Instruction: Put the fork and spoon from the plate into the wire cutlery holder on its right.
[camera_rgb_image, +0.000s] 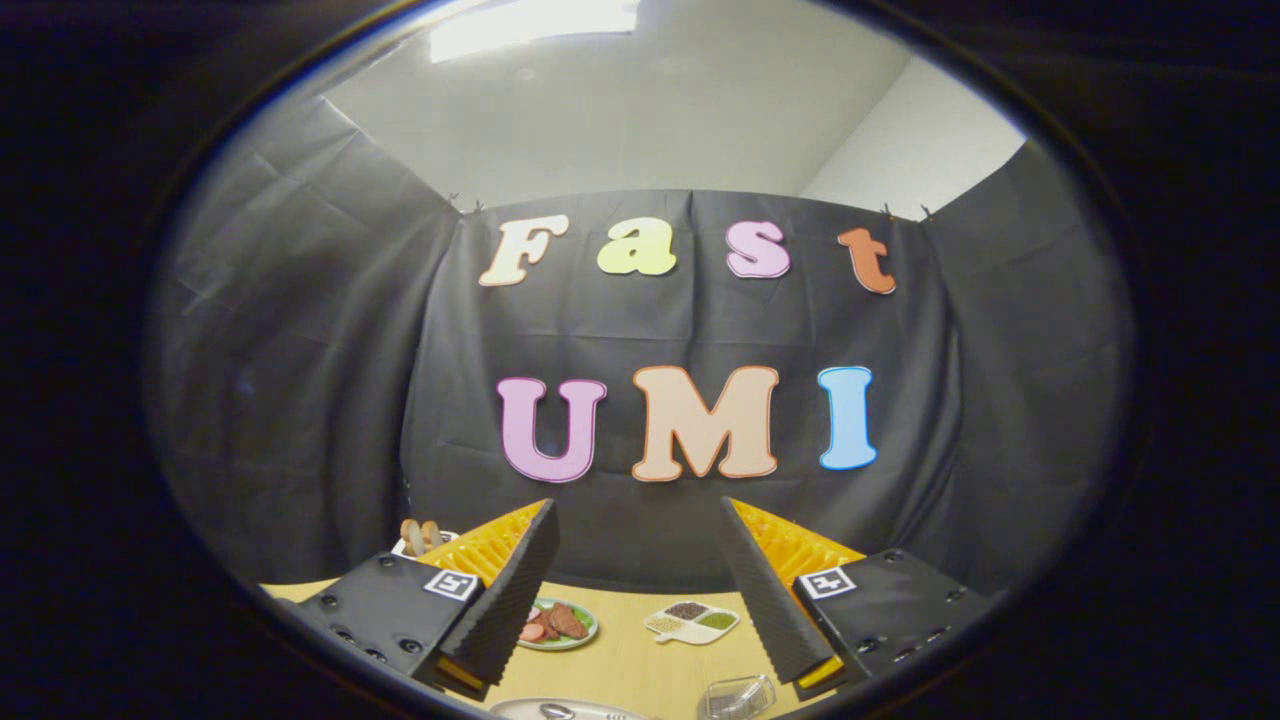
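My gripper (637, 520) is held high above the wooden table, fingers wide apart with nothing between them, facing the booth's back wall. Low between the fingers, the rim of a metal plate (600, 709) peeks in at the near table edge, with the rounded end of a piece of cutlery (555, 711) on it; which piece I cannot tell. To the plate's right sits the top of the wire cutlery holder (737, 697), close to the right finger (765, 590).
Farther on the table, a green plate with sliced meat (556, 624) lies beside the left finger. A white divided dish with grains and beans (692, 621) sits mid-table. A small dish with bread (422, 537) stands behind the left finger.
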